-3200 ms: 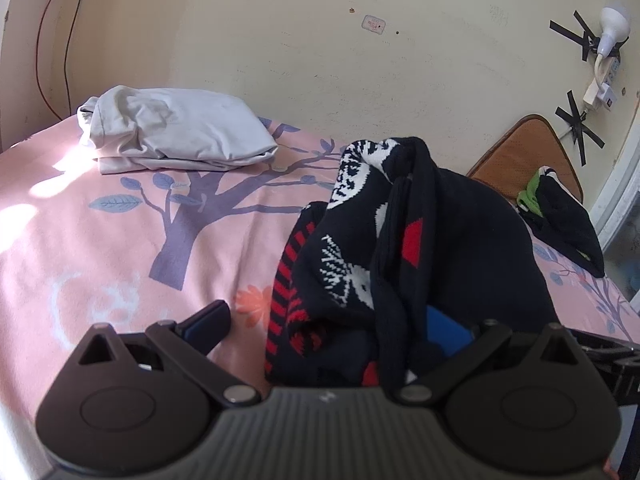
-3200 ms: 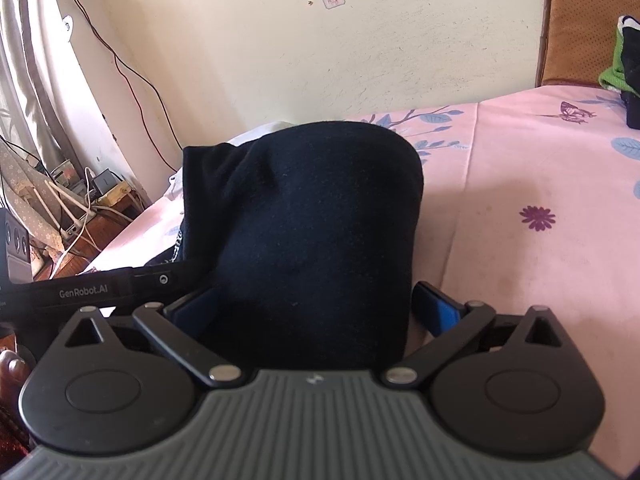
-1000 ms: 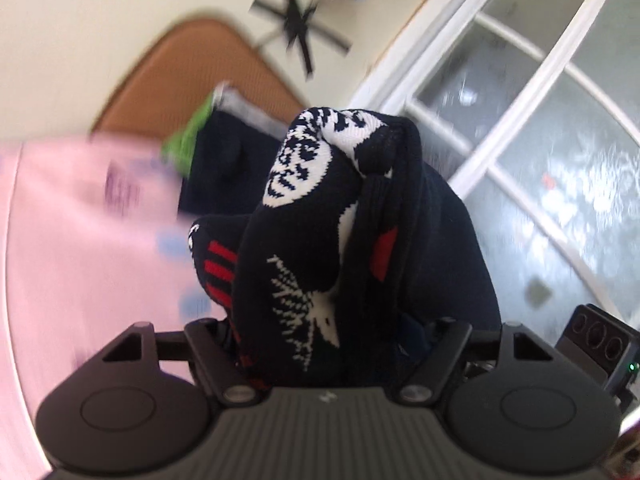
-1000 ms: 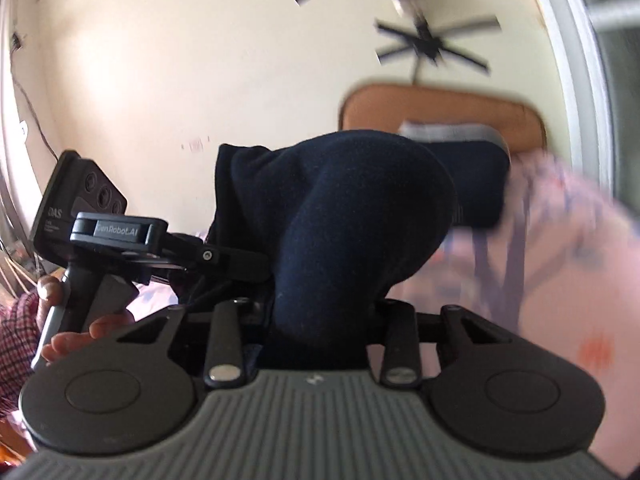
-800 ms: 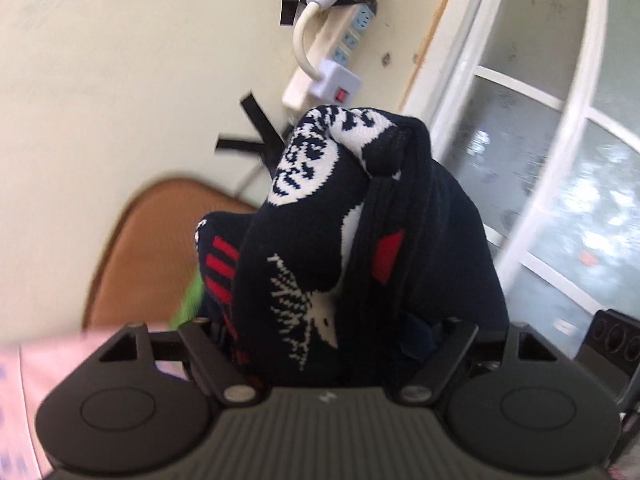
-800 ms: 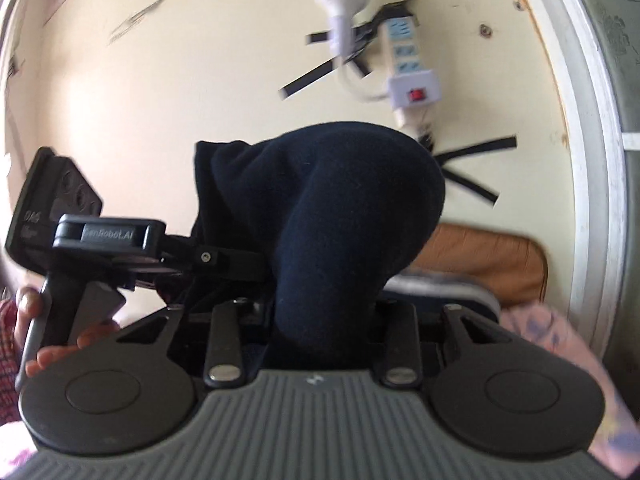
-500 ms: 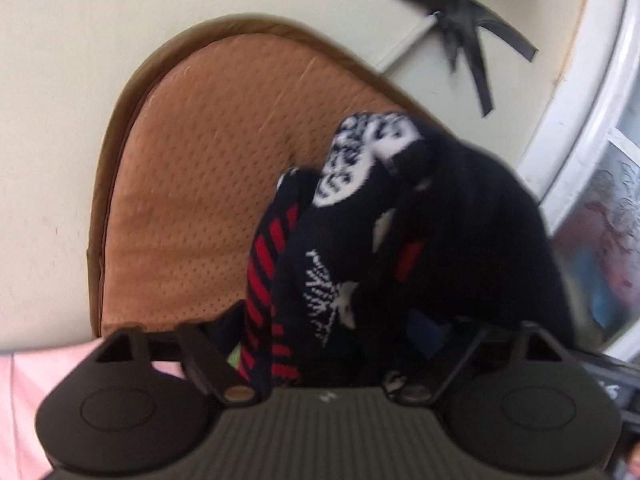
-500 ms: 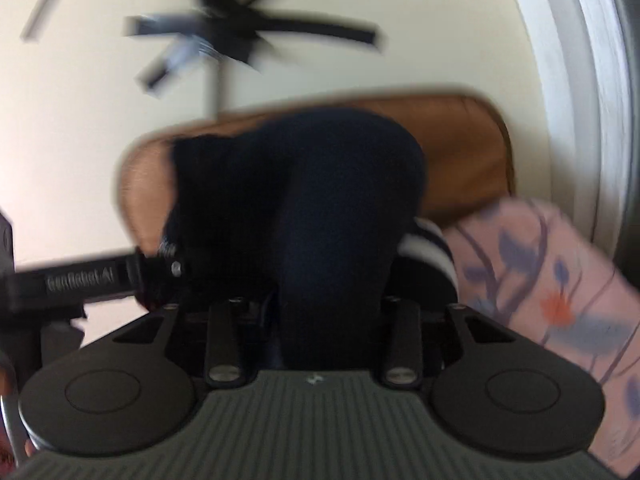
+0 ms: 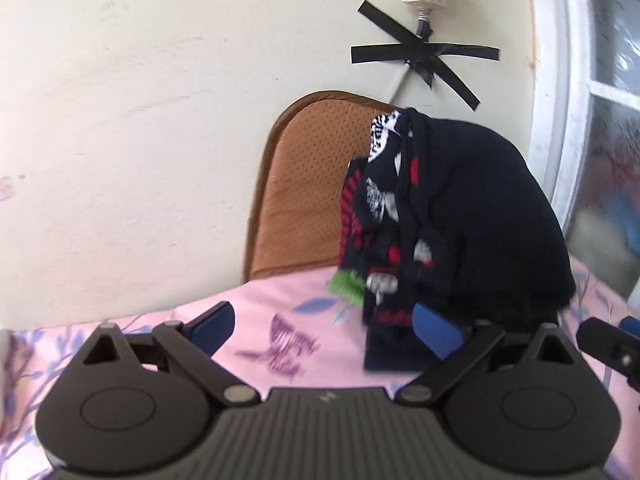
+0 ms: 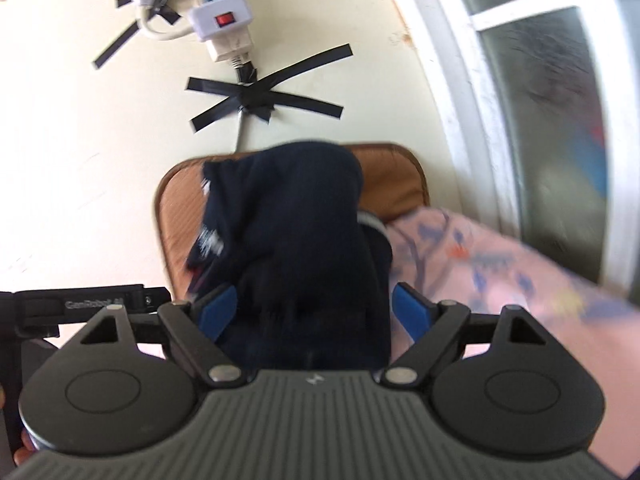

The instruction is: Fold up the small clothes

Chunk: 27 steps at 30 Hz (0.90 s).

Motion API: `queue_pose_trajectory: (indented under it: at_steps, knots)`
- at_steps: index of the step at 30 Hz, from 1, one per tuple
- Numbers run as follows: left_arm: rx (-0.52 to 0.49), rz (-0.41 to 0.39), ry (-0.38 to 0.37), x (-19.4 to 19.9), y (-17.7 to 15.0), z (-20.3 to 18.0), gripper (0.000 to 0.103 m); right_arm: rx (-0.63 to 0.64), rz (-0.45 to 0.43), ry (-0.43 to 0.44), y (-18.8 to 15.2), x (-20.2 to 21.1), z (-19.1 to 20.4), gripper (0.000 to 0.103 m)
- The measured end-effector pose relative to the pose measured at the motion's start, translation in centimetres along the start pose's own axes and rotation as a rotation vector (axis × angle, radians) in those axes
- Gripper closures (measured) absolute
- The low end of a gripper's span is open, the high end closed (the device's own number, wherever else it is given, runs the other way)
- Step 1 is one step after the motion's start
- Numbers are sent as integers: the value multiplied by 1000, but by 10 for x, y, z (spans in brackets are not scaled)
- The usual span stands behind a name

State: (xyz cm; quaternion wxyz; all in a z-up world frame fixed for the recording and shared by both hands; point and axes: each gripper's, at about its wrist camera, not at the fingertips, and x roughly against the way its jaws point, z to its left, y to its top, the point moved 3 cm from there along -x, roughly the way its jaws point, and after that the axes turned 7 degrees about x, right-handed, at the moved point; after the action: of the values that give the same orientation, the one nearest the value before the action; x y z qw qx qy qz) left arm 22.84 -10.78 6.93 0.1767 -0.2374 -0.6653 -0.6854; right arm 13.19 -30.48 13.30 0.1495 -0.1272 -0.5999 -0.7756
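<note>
You are in a bedroom of a home. At 6 o'clock in your left wrist view lies a pink bedsheet printed with purple leaves and a butterfly (image 9: 280, 320). At 12 o'clock a brown perforated padded headboard (image 9: 304, 184) stands against a cream painted wall (image 9: 140, 100). Toward 1 o'clock, a white power strip with a red switch (image 10: 224, 20) is fixed on this wall with crossed strips of black tape (image 10: 264, 96). At 3 o'clock you see a white-framed window with frosted glass (image 10: 552, 100). A folded dark knitted garment with white and red pattern (image 9: 440, 220) rests on the bed.
</note>
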Motion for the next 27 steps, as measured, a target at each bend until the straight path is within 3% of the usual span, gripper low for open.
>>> queue_pose_trajectory:
  at_steps: [5,10,20,23,27]
  knots:
    - [29,1,12,53,-40,30,0,-50,-3,-45,-52,41,15,13]
    - [34,14,31,77,-80,46,0,-114,11,-90,-82,70,21,12]
    - [34,27,45,88,-127,55,0,-132,44,-124,-120,81,31,9]
    - [8,72,51,83,-138,52,0,-129,-5,-112,-117,86,31,8]
    - [8,32,61,88,-139,53,0,-148,-1,-115,-117,86,28,8]
